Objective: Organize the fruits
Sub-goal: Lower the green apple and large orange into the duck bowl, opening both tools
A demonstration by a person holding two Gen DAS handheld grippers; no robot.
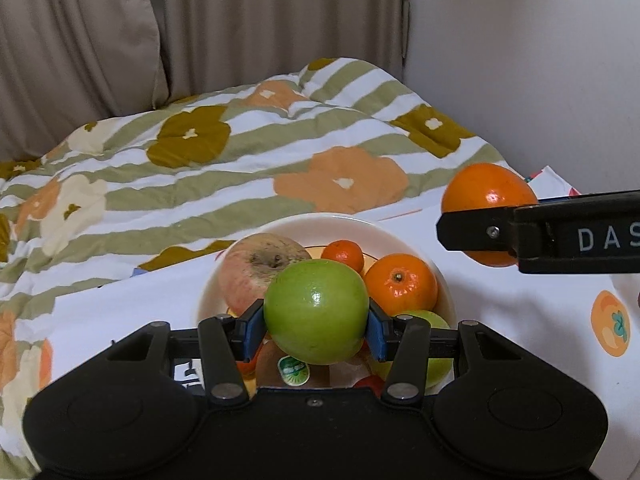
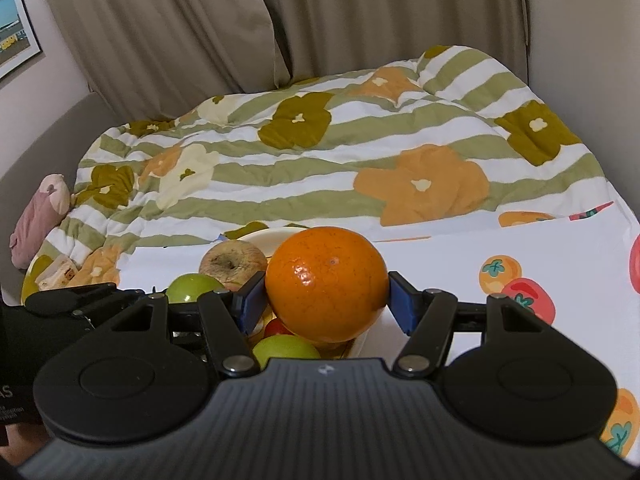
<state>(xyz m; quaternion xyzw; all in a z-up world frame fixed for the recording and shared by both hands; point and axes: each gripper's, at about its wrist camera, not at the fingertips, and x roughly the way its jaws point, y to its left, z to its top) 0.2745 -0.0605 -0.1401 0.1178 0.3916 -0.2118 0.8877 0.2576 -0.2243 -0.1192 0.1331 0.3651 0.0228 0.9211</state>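
Observation:
My left gripper (image 1: 316, 330) is shut on a green apple (image 1: 316, 312), held just above a cream bowl (image 1: 400, 236). In the bowl lie a blotchy red apple (image 1: 252, 272), a small mandarin (image 1: 344, 254), an orange (image 1: 400, 290), another green apple (image 1: 436, 344) and a stickered fruit partly hidden under the held apple. My right gripper (image 2: 326, 306) is shut on a large orange (image 2: 326, 284), (image 1: 486, 192), and hovers at the bowl's right side. The right wrist view shows the held green apple (image 2: 192, 286), the red apple (image 2: 232, 262) and another green apple (image 2: 284, 350) below.
The bowl stands on a white cloth printed with fruit (image 1: 540, 320), spread over a bed with a striped floral quilt (image 1: 240, 152). Beige curtains (image 1: 240, 20) and a wall (image 1: 520, 60) lie behind. A pink soft toy (image 2: 38, 216) sits at the quilt's left edge.

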